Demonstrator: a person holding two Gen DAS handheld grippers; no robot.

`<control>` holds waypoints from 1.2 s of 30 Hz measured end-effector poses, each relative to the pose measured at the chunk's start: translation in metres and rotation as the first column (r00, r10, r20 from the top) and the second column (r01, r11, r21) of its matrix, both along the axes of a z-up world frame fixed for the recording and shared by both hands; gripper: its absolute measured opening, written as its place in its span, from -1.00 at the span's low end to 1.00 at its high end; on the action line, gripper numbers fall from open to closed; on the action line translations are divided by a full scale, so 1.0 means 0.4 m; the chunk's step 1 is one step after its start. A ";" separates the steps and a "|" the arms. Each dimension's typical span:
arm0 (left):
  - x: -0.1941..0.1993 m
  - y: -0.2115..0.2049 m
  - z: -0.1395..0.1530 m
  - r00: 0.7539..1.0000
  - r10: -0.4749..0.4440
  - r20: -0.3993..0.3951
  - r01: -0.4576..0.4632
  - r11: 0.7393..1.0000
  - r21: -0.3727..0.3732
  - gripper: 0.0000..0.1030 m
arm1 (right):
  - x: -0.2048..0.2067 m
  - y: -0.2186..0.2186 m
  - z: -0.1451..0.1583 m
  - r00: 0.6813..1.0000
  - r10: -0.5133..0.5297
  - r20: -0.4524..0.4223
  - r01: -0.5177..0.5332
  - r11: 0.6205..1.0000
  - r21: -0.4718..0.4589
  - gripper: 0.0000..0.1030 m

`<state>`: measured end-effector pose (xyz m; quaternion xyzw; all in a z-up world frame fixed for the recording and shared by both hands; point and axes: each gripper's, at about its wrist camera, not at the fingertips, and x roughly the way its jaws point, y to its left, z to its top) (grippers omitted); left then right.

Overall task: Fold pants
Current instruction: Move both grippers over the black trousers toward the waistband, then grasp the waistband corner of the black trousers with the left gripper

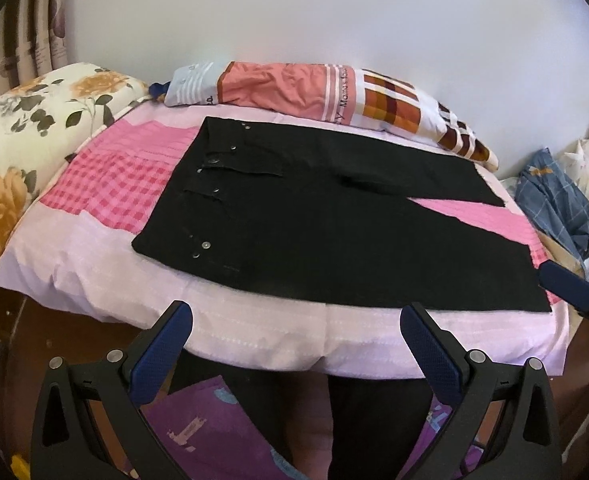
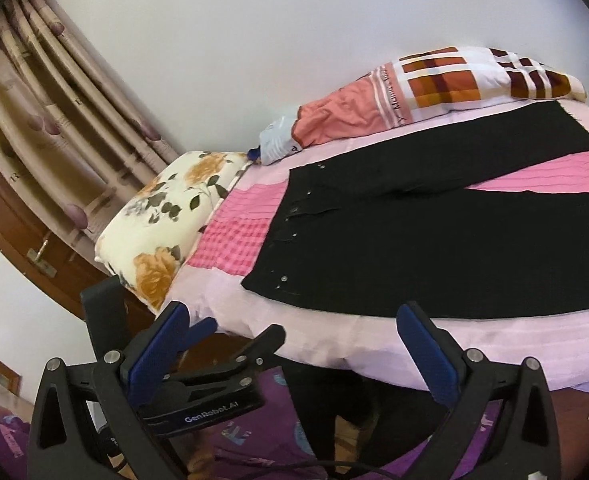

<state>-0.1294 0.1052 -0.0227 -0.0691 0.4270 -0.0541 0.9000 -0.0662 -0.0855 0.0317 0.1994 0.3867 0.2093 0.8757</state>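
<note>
Lying flat, one pants (image 1: 334, 232), two pillows (image 1: 34, 136)

A bedroom in a home is shown. A bed (image 1: 254, 344) is covered by a pale pink quilt with bright pink checked patches, set against a plain white wall (image 1: 294, 12). A floral pillow (image 1: 34, 128) is placed at the bed's left end, and a rolled patchwork blanket (image 1: 314, 92) along its far edge. Beige patterned curtains (image 2: 54, 120) are hung at the left, and loose clothes (image 1: 558, 200) are heaped at the right end
</note>
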 end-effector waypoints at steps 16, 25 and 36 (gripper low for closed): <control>0.134 0.077 -0.024 0.998 0.065 0.007 -0.065 0.990 0.126 1.00 | 0.098 0.014 0.003 0.988 -0.154 0.026 0.151 0.898 -0.413 1.00; 0.287 0.131 -0.052 0.993 0.091 0.071 -0.108 0.950 0.292 1.00 | 0.196 0.011 -0.002 0.984 -0.174 0.047 0.177 0.890 -0.421 1.00; 0.541 0.253 -0.124 0.996 0.084 0.030 -0.089 0.960 0.265 0.98 | 0.297 0.013 -0.082 0.984 -0.177 -0.033 0.147 0.894 -0.422 1.00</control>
